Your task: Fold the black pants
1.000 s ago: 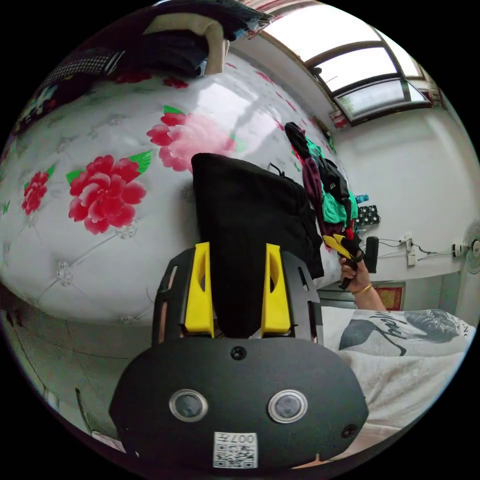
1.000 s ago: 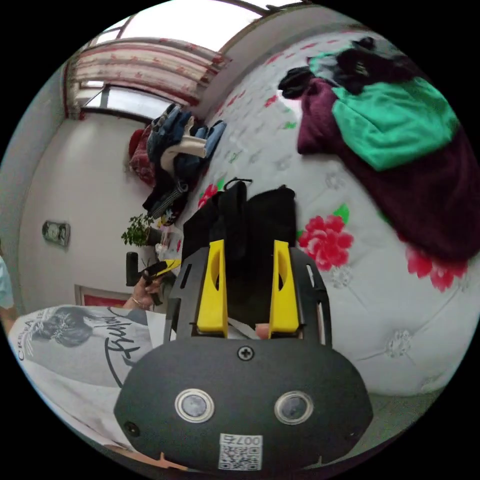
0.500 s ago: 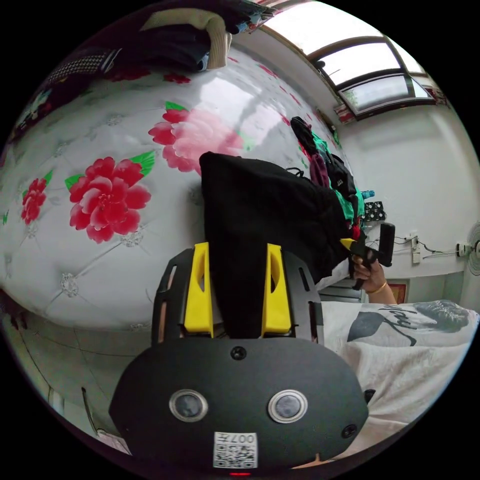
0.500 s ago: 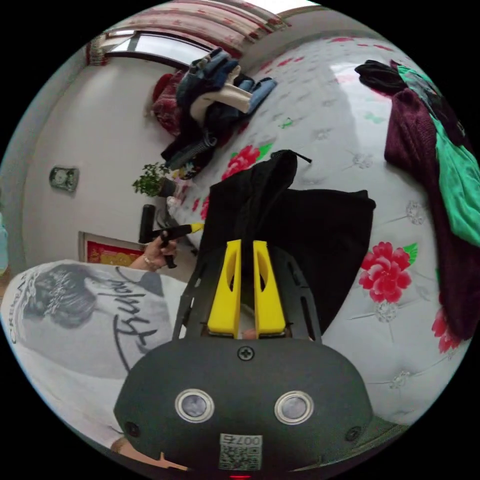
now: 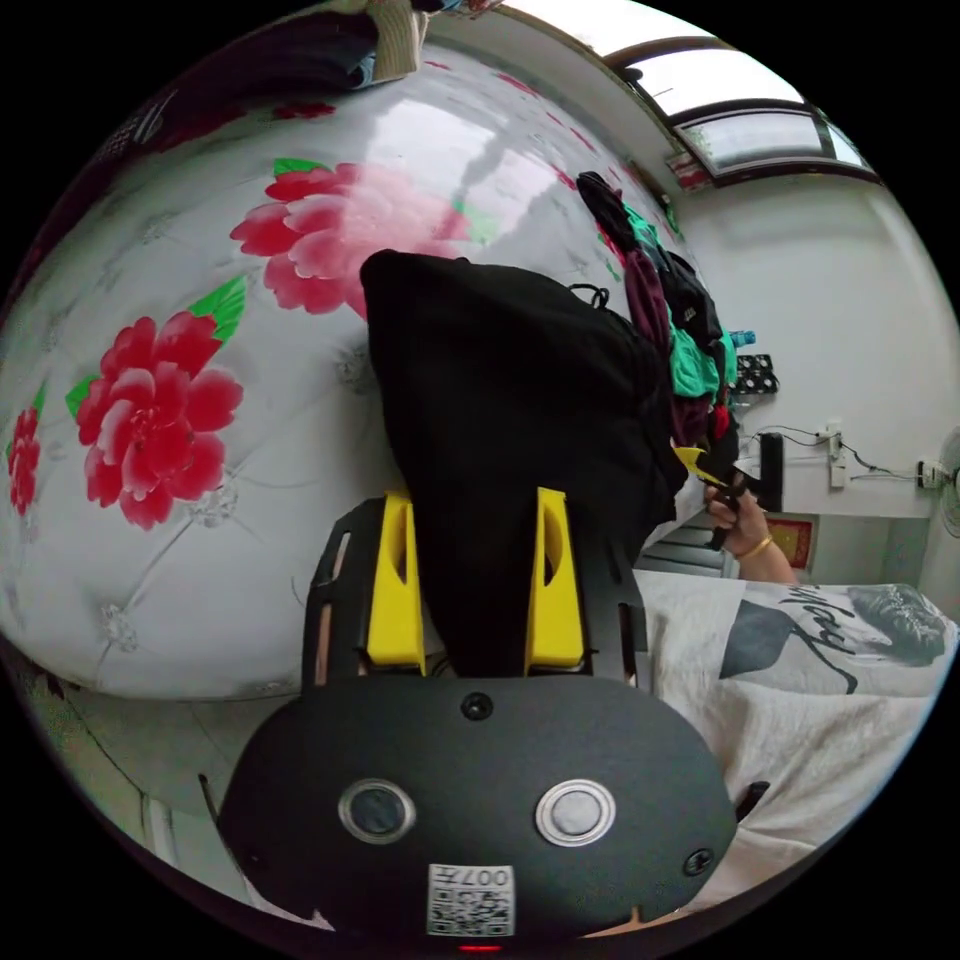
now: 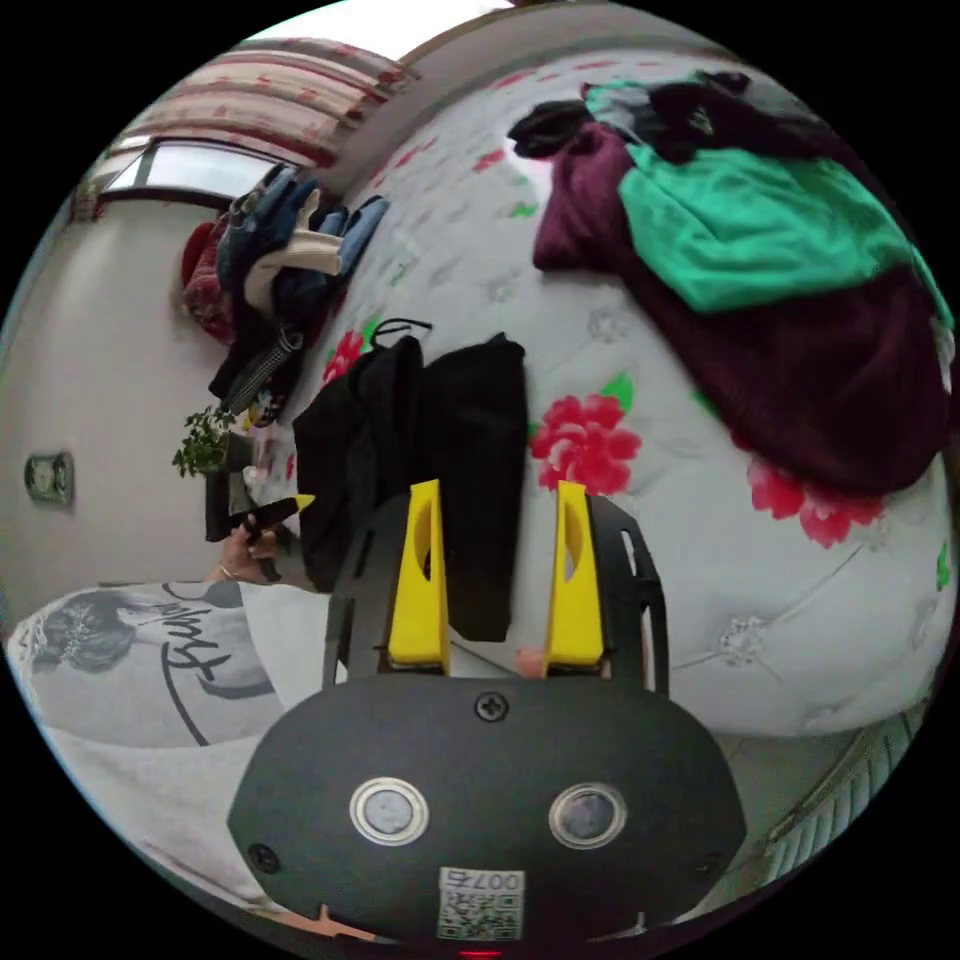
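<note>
Black pants lie folded in a bundle on the flowered bed, near its edge. Left gripper: jaws apart w/ pants cloth between them, can't tell if it's pinched. Right gripper: spread wide, nothing held, pants edge between jaws. Risk: bundle's close to the edge, so a tug could drag it off or undo the fold.

Bare flowered mattress lay open beside the folded black pants. A heap of maroon and green clothes crowded one side; a jeans pile blocked the far end, leaving a free lane between.
</note>
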